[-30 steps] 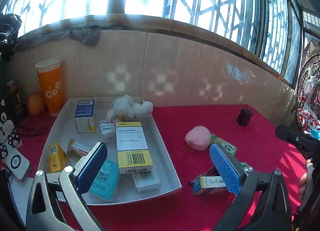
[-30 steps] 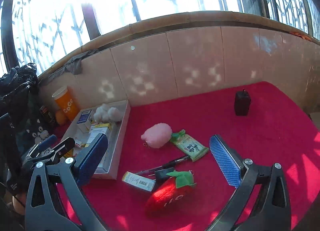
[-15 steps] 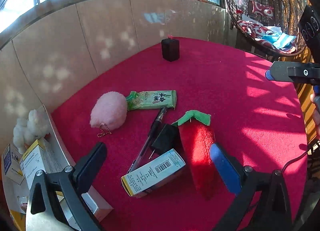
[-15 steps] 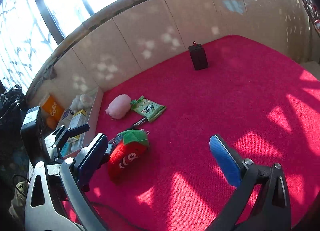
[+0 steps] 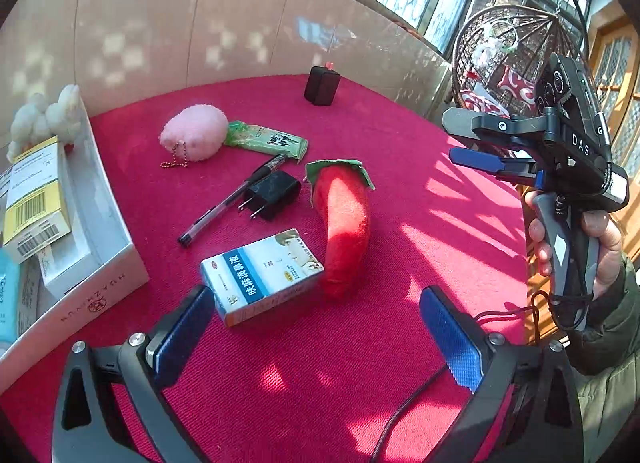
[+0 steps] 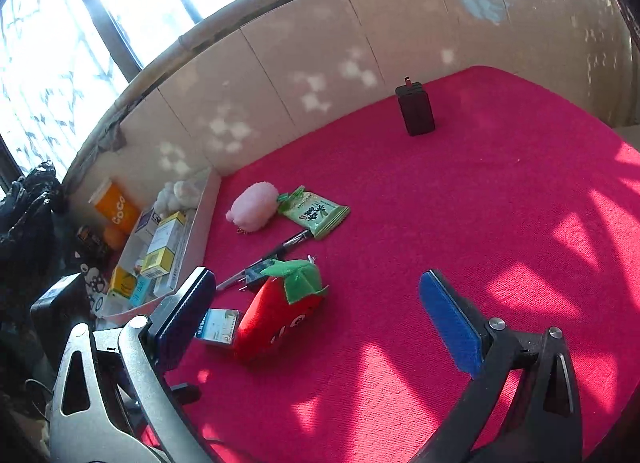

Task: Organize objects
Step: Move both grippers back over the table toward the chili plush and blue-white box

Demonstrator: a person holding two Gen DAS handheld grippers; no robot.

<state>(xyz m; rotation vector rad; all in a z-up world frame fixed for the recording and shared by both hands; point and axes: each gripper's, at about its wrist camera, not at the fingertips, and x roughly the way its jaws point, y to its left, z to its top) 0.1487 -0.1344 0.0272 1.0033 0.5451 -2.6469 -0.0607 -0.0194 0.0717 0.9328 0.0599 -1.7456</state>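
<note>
On the red cloth lie a blue-and-white medicine box (image 5: 260, 273), a red strawberry plush (image 5: 344, 223) (image 6: 280, 311), a black plug adapter (image 5: 272, 193), a pen (image 5: 232, 199), a pink pompom (image 5: 194, 133) (image 6: 254, 207) and a green snack packet (image 5: 266, 141) (image 6: 314, 211). My left gripper (image 5: 316, 337) hovers open just short of the medicine box, its left pad near the box's corner. Off to the right, a hand holds my right gripper (image 5: 476, 143). In its own view the right gripper (image 6: 320, 321) is open above the cloth, beside the plush.
A white tray (image 5: 100, 223) (image 6: 200, 219) at the left holds several boxes and a white plush (image 5: 44, 115). A black block (image 5: 322, 85) (image 6: 416, 111) stands at the back by the tiled wall. An orange cup (image 6: 114, 209) sits behind the tray. A wicker chair (image 5: 516, 59) lies beyond the table's right edge.
The left gripper swung from over the tray to the loose items and came down close to the medicine box. The right gripper moved right over the cloth. Both stayed open.
</note>
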